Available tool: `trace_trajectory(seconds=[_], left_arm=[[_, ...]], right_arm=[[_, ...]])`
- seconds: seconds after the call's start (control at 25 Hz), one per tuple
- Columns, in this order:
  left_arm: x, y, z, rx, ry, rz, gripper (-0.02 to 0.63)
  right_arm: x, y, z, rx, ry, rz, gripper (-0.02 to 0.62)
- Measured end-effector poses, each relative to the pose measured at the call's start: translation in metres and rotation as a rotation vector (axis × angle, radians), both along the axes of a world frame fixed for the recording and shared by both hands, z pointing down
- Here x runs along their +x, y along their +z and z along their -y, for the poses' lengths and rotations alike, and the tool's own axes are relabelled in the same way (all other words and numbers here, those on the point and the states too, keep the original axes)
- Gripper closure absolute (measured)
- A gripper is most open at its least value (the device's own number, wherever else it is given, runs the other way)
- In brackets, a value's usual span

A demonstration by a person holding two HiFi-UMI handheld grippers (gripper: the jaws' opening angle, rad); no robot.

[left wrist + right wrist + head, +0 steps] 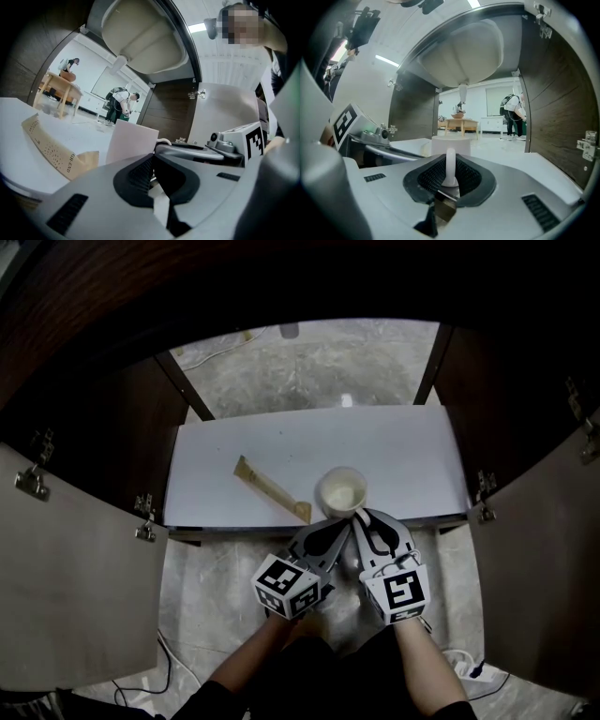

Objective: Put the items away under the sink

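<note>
- Head view looks down into the open cabinet under the sink: a white shelf point(394, 451) spans it, with both doors swung wide, the left door point(75, 568) and the right door point(539, 559).
- A white mug point(339, 491) stands upright near the front edge of the shelf, its handle turned toward the person.
- A tan strip point(270, 488) lies flat and slanted on the shelf, just left of the mug, its near end close to the mug's base.
- The right gripper point(367, 519) reaches the mug from the front. In the right gripper view its jaws are narrow and clamped on the mug's handle point(450, 168), which stands upright between the pads, with the mug body point(450, 145) just beyond.
- The left gripper point(336, 526) sits side by side with the right one, its tip just beside the mug. In the left gripper view its jaws point(154, 171) are pressed together with nothing between them, and the mug point(131, 140) rises just past them.
- The underside of the sink basin point(464, 51) hangs overhead.
- Both forearms come in from the lower edge of the head view, over a marbled floor point(197, 615).
</note>
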State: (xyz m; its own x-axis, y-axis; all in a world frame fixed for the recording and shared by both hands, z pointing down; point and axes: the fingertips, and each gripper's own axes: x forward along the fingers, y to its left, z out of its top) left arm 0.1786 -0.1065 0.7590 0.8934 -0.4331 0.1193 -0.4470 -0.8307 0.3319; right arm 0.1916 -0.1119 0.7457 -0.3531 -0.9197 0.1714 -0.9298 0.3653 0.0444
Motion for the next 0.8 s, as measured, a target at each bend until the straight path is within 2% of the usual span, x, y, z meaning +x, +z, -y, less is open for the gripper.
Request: trace_trajectory(seconds=[0.12,0.28,0.44,0.56,0.8], left_arm=[[0.0,0.003,0.002,-0.011,-0.015,0.022,0.598],[0.003,0.004,0.004,-0.018,-0.019,0.041,0.598],[0.003,0.005,0.008,-0.024,-0.029,0.054,0.598],[0.002,0.005,0.014,-0.034,-0.043,0.056,0.598],[0.004,0.004,0.018,-0.075,-0.043,0.057,0.598]], right_arm=[[0.0,0.002,-0.001,-0.015,0.0,0.006,0.54],[0.001,-0.008,0.0,0.03,-0.007,0.006,0.54],[0.003,-0.007,-0.002,0.018,-0.004,0.0,0.538],[0.002,-0.01,-0.003,0.049,-0.023,0.007,0.538],[0.007,-0.012,-0.005,0.043,0.011,0.004,0.538]])
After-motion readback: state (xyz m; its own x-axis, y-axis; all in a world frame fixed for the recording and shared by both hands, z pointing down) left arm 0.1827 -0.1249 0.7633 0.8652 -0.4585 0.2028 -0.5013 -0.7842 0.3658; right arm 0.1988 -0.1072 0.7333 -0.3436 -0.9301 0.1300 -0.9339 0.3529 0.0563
